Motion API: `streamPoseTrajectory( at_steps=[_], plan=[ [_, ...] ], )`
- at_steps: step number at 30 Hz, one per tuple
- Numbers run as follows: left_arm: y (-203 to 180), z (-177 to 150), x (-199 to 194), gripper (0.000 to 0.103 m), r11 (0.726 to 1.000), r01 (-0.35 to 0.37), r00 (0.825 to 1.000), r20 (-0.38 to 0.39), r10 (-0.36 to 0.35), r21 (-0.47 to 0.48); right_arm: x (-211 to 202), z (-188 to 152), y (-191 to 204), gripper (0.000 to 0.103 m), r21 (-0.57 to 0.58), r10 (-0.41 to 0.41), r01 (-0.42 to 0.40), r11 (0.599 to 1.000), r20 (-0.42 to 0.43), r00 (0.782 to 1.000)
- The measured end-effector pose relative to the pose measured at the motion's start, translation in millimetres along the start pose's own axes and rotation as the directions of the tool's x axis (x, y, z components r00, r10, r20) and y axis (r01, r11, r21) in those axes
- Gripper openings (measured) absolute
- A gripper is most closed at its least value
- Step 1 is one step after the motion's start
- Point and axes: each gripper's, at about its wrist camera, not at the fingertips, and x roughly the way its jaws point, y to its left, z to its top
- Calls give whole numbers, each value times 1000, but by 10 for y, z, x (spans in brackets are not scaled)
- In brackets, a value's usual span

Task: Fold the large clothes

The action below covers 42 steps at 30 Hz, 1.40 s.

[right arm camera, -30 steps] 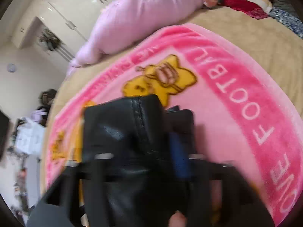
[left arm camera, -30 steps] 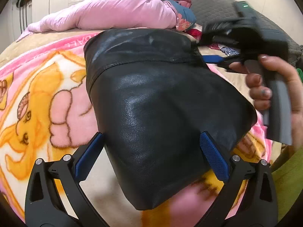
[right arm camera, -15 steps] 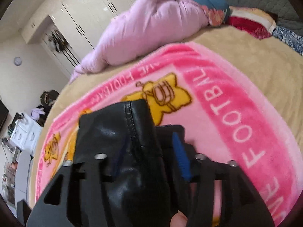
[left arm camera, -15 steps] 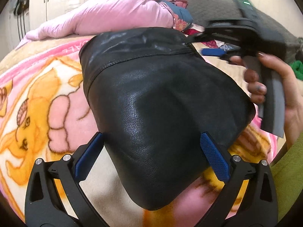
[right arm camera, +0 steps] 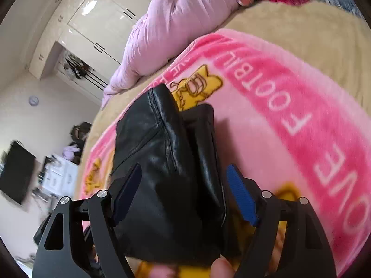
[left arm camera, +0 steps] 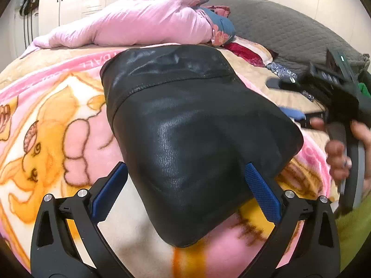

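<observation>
Glossy black leather garment [left arm camera: 197,125], pink blanket [left arm camera: 76,139] with orange cartoon print, lilac duvet [left arm camera: 143,20]

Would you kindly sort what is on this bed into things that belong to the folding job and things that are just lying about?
Belongs to the job:
black leather garment
left tool, open
right tool, open

Just lying about:
pink cartoon blanket under the garment
pink quilt
red cloth
grey cover

Both wrist views sit close over the bed [left arm camera: 266,74], facing its head end, sharing the black garment [left arm camera: 197,139] [right arm camera: 167,173]
</observation>
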Motion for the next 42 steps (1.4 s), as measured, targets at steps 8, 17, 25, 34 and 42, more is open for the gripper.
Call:
streamPoseTrajectory(
  at_steps=[8,17,25,34,42],
  plan=[
    [-4,11,-21,95,1000,1,1000,-1,-1,-12,-2,-204,-58,76,45,29,-27,999,-47,998],
    [48,22,-38,95,999,-9,1000,-16,9,-34,13,-333,21,37,-18,32,-33,999,-60,998],
    [44,43,-133,95,999,-3,1000,-8,3,-46,-74,-473,210,50,-126,-86,86,988,9,996],
    [-39,58,-343,95,999,-28,1000,9,28,-41,-560,-789,497,90,-229,-231,300,926,285,930],
    [-188,-42,-764,95,1000,-19,997,77,19,-6,-1106,-1286,673,99,-243,-189,313,918,424,885]
  ],
)
